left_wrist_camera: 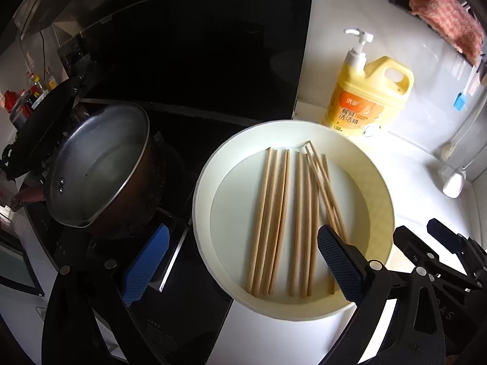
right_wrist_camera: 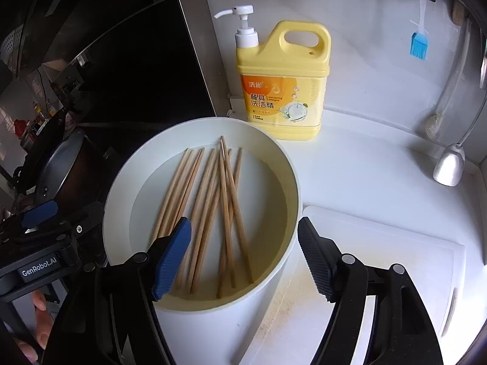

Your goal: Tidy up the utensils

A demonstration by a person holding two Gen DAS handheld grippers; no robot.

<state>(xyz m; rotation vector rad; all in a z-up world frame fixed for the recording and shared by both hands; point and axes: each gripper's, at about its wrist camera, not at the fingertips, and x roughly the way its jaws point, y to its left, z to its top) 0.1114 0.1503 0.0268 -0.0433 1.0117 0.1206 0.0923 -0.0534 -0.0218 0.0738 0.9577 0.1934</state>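
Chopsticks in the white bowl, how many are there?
10, roughly, all in the bowl: four chopsticks side by side at left, three in the middle, three crossed at right. Overlaps may hide some.

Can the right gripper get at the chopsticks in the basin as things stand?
Probably yes. The right gripper is open and hovers over the near rim of the white basin, whose top is uncovered. The chopsticks lie loose on the bottom, some crossed; the left gripper is off to the side.
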